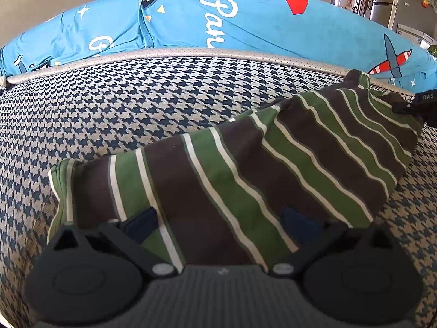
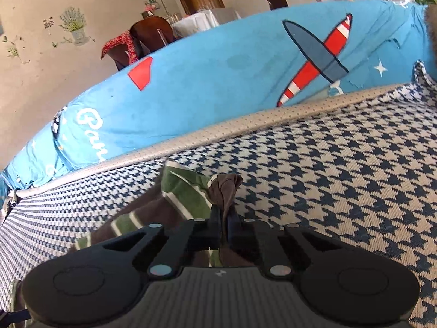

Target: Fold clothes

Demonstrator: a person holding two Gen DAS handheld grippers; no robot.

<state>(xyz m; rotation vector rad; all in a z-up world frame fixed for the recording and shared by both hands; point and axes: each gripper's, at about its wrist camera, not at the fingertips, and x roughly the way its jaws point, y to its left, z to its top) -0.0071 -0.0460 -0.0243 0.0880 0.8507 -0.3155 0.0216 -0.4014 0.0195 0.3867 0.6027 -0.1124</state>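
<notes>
1. The striped shirt (image 1: 245, 169) lies on the houndstooth cover (image 1: 136, 104) of a bed or sofa, running from just in front of the left gripper (image 1: 221, 224) out to the far right, where the other gripper's dark tip shows at its end.
2. The left gripper has its fingers spread wide, one on each side of the near part of the shirt. It seems to hover over or rest on the cloth without pinching it; the low angle makes it hard to say whether the fingertips (image 1: 142, 221) touch the fabric.
3. The right gripper (image 2: 224, 224) has its fingers pressed together on a bunched corner of the shirt, a brown tuft poking up past them. Holding that end is probably meant to keep the cloth taut or carry it over for a fold.
4. With one end pinched and the other end under a spread gripper, the left looks ready to take the near edge so both ends can move together.
5. The shirt is brown and green with thin white stripes, soft, already doubled into a long band, rumpled at the pinched end.
6. Behind the cover's pale piped edge sits a blue cushion (image 1: 245, 27) with planes and white lettering.
</notes>
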